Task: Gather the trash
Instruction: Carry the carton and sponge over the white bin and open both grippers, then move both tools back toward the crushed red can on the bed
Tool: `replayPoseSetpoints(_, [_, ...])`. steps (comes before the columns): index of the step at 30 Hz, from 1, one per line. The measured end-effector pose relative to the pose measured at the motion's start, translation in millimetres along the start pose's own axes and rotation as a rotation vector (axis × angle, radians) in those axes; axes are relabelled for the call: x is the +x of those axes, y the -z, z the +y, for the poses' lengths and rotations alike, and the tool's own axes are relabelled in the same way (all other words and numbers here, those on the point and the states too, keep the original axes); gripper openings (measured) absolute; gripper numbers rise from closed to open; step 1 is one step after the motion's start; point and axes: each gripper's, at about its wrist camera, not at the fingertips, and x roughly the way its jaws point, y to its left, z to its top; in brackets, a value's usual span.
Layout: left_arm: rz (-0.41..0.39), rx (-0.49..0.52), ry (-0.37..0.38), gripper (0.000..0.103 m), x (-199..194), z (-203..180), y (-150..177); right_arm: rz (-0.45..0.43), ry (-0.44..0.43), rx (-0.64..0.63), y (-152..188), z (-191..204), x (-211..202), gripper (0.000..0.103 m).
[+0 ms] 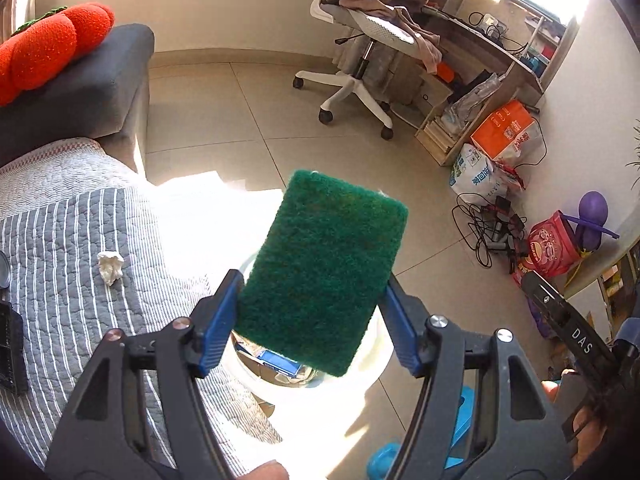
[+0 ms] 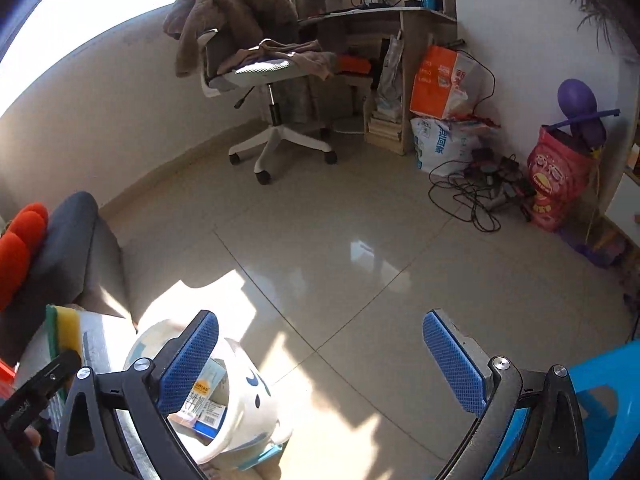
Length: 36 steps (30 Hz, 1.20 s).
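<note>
A green scouring sponge (image 1: pixel 324 272) is pinched by its two long edges between the blue pads of the left gripper (image 1: pixel 312 320). The sponge is held tilted in the air, directly above the white bin (image 1: pixel 372 364), so that most of the bin's opening is covered by it in the left wrist view. Its yellow foam side (image 2: pixel 66 330) is seen from the right wrist camera, to the left of the bin.

The fingers of the right gripper (image 2: pixel 320 364) are spread wide and nothing is held between them; only bare floor tiles (image 2: pixel 340 264) are seen in the gap. Its left pad (image 2: pixel 188 360) stands in front of the bin's rim.

Inside the white bin (image 2: pixel 240 412) a printed carton (image 2: pixel 204 400) is lying. A crumpled white tissue (image 1: pixel 110 266) is left on the striped grey quilt (image 1: pixel 72 240), to the left of the bin and well apart from it. Beyond the bin, an office chair (image 2: pixel 260 80) with clothes over it is standing near a desk.
</note>
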Motion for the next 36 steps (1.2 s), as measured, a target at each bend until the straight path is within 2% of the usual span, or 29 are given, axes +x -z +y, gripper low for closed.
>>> replayPoseSetpoints(4, [0.041,0.020,0.007,0.079,10,-11,1,0.000,0.010,0.000,1,-4,0,0.103])
replayPoseSetpoints(7, [0.041,0.033,-0.004,0.082,9,-13,4,-0.004,0.024,0.002,0,-5,-1,0.103])
replayPoseSetpoints(13, [0.054,0.072,-0.057,0.083,3,-4,15,-0.015,0.047,-0.038,3,5,-4,0.103])
replayPoseSetpoints(19, [0.102,0.101,-0.137,0.083,-1,25,33,-0.006,0.016,-0.061,4,17,-5,0.103])
replayPoseSetpoints(26, [0.145,0.101,-0.208,0.083,-20,68,47,0.018,-0.025,-0.138,13,49,-4,0.103])
replayPoseSetpoints(36, [0.296,0.103,-0.261,0.084,-26,127,74,0.046,-0.082,-0.213,23,93,-3,0.103])
